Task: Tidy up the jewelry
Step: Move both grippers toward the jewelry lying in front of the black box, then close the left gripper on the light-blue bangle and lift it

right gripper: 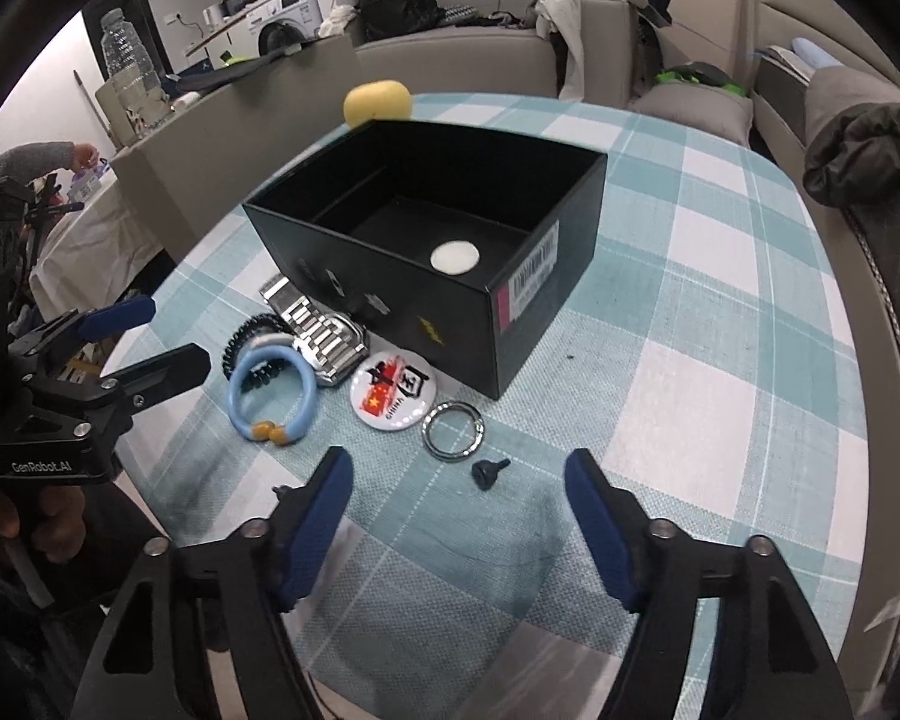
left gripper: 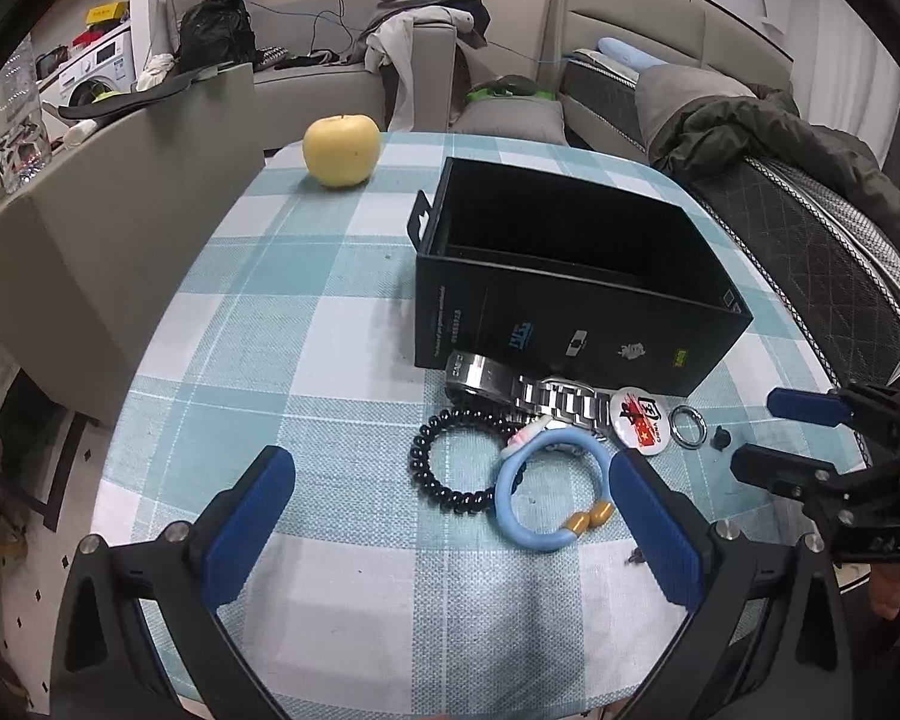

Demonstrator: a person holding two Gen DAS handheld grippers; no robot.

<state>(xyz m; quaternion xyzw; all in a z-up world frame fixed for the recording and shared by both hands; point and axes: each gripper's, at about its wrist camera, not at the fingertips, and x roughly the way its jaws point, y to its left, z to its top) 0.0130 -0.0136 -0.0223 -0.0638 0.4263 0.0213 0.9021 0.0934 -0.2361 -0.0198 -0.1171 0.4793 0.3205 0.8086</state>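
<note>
From the left wrist, the left gripper [left gripper: 450, 516] stands with its ribbed blue jaws wide and empty over a surface [left gripper: 258, 360] draped in woven teal-and-white check cloth. Between and just past them lie a glossy black bead bracelet [left gripper: 444, 462] and a smooth light-blue bangle [left gripper: 549, 489] with two amber beads, overlapping a steel link watch [left gripper: 546, 396]; a round printed badge [left gripper: 641, 420] and a metal ring [left gripper: 688, 425] continue the row rightward, all just in front of an open black cardboard box [left gripper: 570, 276]. A yellow apple [left gripper: 342, 149] sits near the far edge, with bare cloth to the left. The right gripper [left gripper: 774, 438] reaches in from the right, near the ring. From the right wrist, its jaws [right gripper: 459, 516] stand partly open, nothing between the pads; a small dark screw-like piece [right gripper: 487, 473] lies just ahead of the gap, the ring just beyond. A white disc [right gripper: 455, 257] lies inside the box. Open cloth spreads right of the box toward the rounded edge.
</note>
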